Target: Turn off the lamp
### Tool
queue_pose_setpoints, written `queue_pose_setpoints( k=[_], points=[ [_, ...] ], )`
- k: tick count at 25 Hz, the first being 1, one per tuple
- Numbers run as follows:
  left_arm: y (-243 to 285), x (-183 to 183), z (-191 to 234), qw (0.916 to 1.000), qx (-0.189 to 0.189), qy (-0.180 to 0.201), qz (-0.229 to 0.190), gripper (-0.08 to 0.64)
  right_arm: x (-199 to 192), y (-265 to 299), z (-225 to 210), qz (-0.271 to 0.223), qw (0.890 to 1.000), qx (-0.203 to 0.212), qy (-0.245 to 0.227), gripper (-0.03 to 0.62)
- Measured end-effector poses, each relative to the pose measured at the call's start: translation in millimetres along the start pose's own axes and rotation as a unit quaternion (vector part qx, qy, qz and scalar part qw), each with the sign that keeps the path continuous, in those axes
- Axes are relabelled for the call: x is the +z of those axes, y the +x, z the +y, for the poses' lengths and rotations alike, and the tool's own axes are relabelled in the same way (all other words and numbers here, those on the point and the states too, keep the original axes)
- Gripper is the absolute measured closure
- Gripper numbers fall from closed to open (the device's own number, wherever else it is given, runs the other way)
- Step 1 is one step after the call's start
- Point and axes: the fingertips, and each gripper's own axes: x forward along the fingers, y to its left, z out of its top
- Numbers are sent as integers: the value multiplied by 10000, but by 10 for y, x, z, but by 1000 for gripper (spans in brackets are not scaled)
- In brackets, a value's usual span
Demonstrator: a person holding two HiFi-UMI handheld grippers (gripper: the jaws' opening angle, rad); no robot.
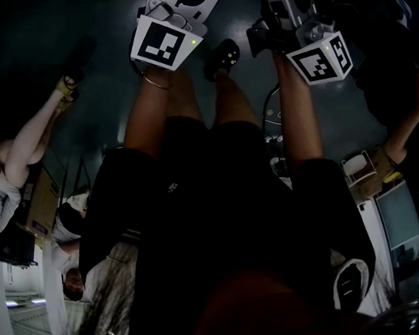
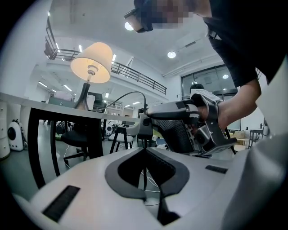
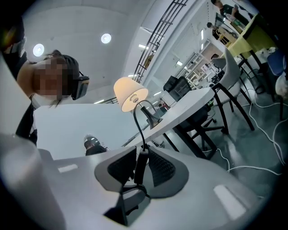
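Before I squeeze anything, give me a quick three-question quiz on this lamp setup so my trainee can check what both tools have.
1. True or false: the lamp is already dark.
2. What stands between the jaws of the right tool? A) a pen B) the inline switch on the lamp's cord C) nothing
3. Fill in: the left tool is closed on the thin black ____.

Key: 1 false, it glows. 2 B. 3 cord.
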Motion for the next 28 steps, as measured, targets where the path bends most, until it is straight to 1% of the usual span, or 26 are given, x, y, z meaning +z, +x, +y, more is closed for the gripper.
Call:
queue_pose_setpoints(
  k=[3, 6, 8, 14, 18, 24, 28],
  points=[
    [-5, 20, 18, 10000, 13, 62, 28, 540, -8, 35, 38, 22, 9999, 164, 41, 524],
    [-29, 16, -2, 9999, 11, 27, 125, 540, -100, 73, 60, 220, 9991, 277, 229, 518],
    [-14, 32, -41, 9999, -34, -16, 95, 540, -135, 66, 59, 322, 9988, 248, 268, 518],
    [-4, 26, -51, 10000, -69, -61, -22, 540, -166, 79, 26, 307, 9986, 207, 380, 518],
    [3, 5, -50, 9999, -55, -135, 7, 540, -176, 94, 18, 299, 9983, 260, 430, 518],
    [3, -26, -54, 9999, -102, -134, -6, 540, -211, 66, -8, 306, 9982, 206, 474, 518],
    [13, -61, -59, 9997, -100, -232, 3, 540, -229, 63, -29, 339, 9981, 194, 481, 518]
  ],
)
